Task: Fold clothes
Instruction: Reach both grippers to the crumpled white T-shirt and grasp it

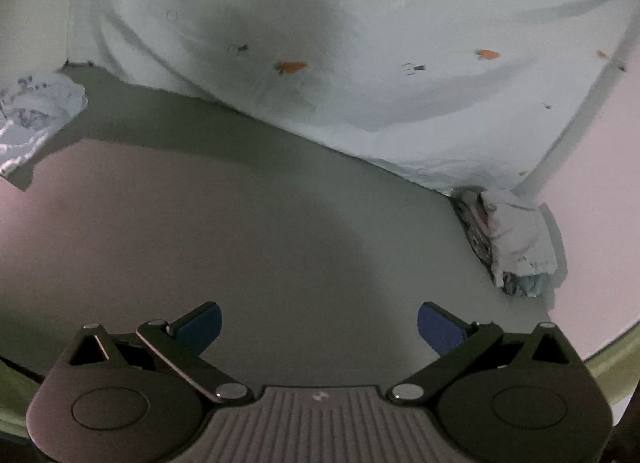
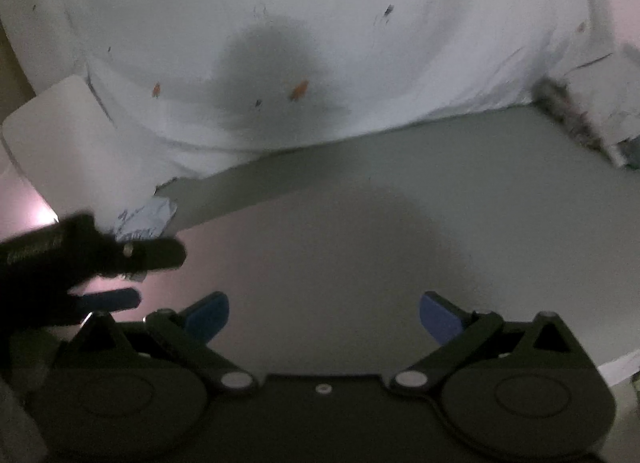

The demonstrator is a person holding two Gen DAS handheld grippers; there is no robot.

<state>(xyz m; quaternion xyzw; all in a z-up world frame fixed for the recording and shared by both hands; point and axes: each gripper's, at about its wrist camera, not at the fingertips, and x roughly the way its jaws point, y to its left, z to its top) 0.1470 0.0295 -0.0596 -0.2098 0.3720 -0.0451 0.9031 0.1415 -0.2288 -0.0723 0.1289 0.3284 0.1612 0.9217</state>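
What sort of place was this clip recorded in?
Probably a home laundry-folding spot: a smooth pale table carries a large white cloth with small orange prints, a folded stack of clothes at one side, and another crumpled patterned garment. The surroundings are barely visible.

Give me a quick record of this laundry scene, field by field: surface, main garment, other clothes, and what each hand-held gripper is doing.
surface: pale table, partly in shadow
main garment: large white cloth with small orange prints, spread across the far side
other clothes: folded pile at the right; crumpled patterned piece at the left
left hand-held gripper: open, empty, above bare table
right hand-held gripper: open, empty, above bare table
folding status: white cloth lies unfolded, not gripped
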